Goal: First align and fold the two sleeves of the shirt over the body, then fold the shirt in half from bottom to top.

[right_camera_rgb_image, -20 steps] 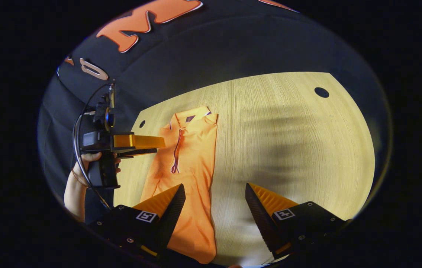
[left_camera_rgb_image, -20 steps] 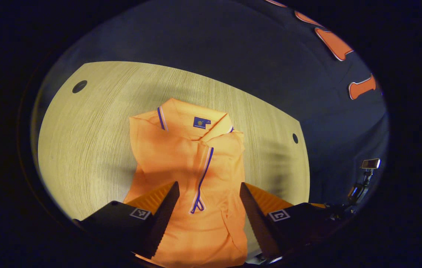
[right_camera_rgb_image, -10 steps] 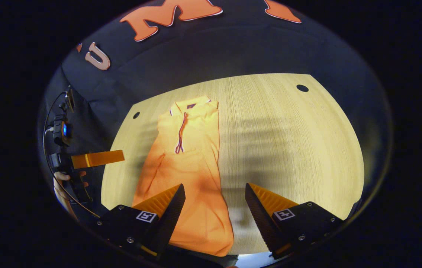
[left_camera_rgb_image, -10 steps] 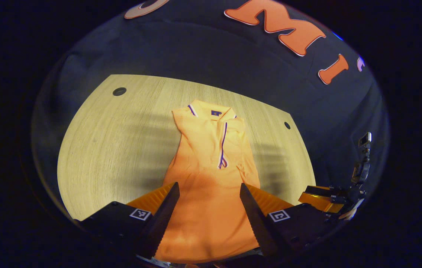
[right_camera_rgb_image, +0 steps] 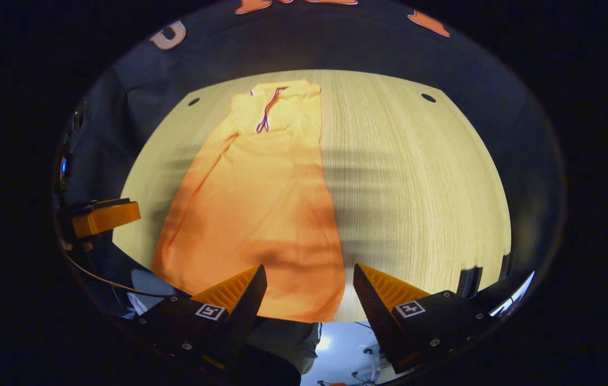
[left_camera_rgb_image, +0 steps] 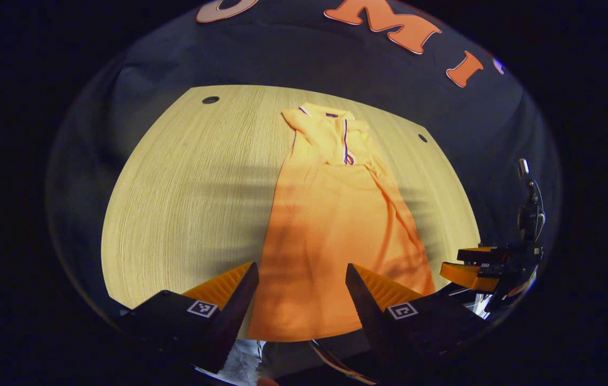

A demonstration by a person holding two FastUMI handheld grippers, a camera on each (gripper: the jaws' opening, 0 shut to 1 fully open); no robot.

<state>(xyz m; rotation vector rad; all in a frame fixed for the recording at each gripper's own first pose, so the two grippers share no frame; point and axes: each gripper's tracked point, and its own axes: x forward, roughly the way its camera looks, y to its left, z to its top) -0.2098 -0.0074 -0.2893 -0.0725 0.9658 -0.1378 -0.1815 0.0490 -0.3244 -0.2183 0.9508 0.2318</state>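
A: Where is the shirt (left_camera_rgb_image: 330, 225)?

B: It lies flat on the wooden table (left_camera_rgb_image: 186, 193), long and narrow, collar (left_camera_rgb_image: 325, 115) at the far end and hem at the near edge. In the right gripper view the shirt (right_camera_rgb_image: 255, 198) sits on the left half of the table (right_camera_rgb_image: 416, 177), with bare wood to its right.

A: Are the sleeves folded in?

B: They look laid over the body. A folded edge runs down the right side of the shirt in the left gripper view, and a matching crease runs down its left side in the right gripper view. The striped placket (left_camera_rgb_image: 345, 143) faces up.

A: What about the left gripper (left_camera_rgb_image: 301, 276)?

B: Its two fingers stand apart above the near end of the shirt, with the hem showing in the gap between them. Nothing is pinched. It also appears at the left edge of the right gripper view (right_camera_rgb_image: 104, 217), off the table's left side, with a bit of a hand under it.

A: And the right gripper (right_camera_rgb_image: 309, 279)?

B: Also spread wide and holding nothing. Its fingers frame the shirt's near right corner and the table edge. The left gripper view catches it (left_camera_rgb_image: 488, 265) at the right, beside the table's near right corner, clear of the cloth.

A: Is either touching the shirt?

B: I cannot tell from these angles; both seem to hover over the near edge.
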